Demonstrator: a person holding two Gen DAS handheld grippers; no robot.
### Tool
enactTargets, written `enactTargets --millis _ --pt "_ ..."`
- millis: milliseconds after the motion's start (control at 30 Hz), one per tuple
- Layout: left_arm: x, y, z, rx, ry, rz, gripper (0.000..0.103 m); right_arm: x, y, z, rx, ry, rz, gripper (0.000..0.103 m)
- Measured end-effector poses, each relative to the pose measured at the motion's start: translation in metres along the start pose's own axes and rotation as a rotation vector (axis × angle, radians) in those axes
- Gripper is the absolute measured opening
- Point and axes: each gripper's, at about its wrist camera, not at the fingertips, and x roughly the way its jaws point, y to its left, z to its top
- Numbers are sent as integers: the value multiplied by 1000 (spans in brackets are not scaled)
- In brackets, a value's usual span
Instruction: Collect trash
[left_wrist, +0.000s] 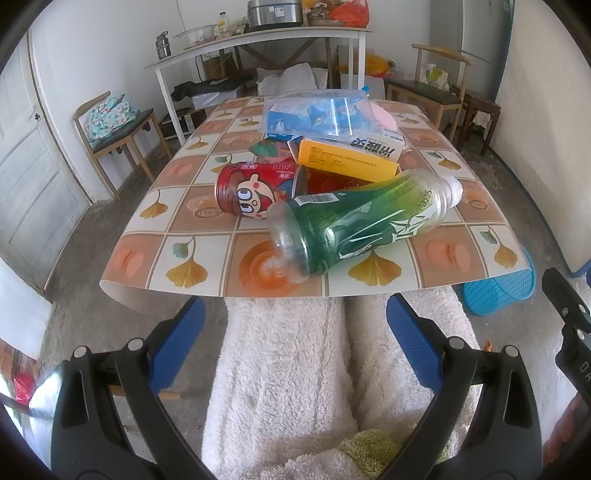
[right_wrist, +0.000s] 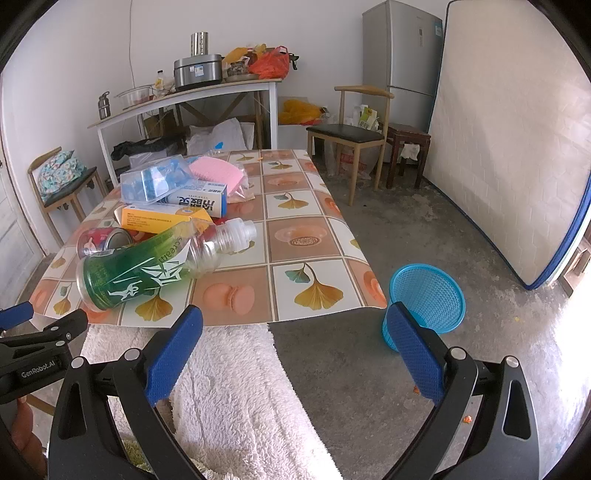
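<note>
One tabletop (right_wrist: 306, 236) with a leaf-patterned cover is seen. One blue mesh basket (right_wrist: 428, 299) is set on the floor beside its near corner. Trash is piled on the tabletop: one green plastic bottle (left_wrist: 362, 218) lying on its side, one red can (left_wrist: 258, 188) touching it, two cartons, yellow (left_wrist: 343, 158) and white (right_wrist: 199, 201), one clear bag (left_wrist: 314, 110). Left gripper (left_wrist: 295, 343) and right gripper (right_wrist: 291, 350): fingers spread wide, nothing held, both short of the tabletop.

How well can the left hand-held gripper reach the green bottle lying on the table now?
Probably yes. The left hand-held gripper is open and empty, just short of the table edge, and the green bottle lies on its side nearest that edge, with nothing between them.
</note>
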Motion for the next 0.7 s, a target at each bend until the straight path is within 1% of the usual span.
enactTargets --millis 700 --pt "7 3 -5 -4 8 1 94 0 0 1 2 1 0 97"
